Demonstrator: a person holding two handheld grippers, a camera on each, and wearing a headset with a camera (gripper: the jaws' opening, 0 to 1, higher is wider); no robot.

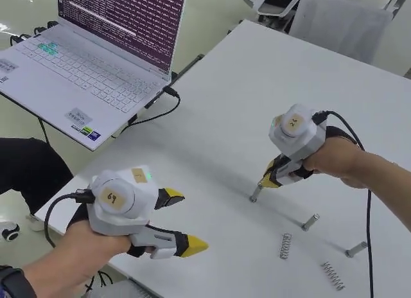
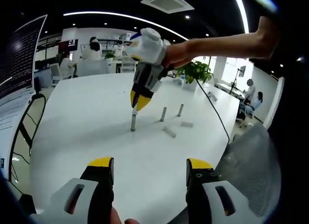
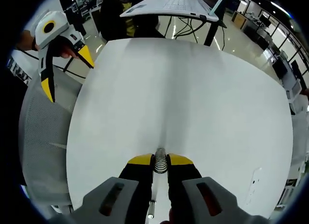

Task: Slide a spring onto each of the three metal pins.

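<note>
My left gripper [image 1: 185, 222] has a rounded white housing and black jaws with yellow tips. On top is a round tan sticker [image 1: 114, 198] handwritten "69", with a smaller square label [image 1: 138, 175] and a green light [image 1: 148, 176] beside it. The left cable [image 1: 54, 202] is black and leaves the rear of the housing. My right gripper [image 1: 264, 182] is the same build. Its own tan disc [image 1: 293, 123] carries writing I can't read, and the black right cable [image 1: 369, 234] runs from it. In the gripper views the jaw bases are pale grey and slotted. A dark wristband [image 1: 9, 277] is worn on the left wrist.
</note>
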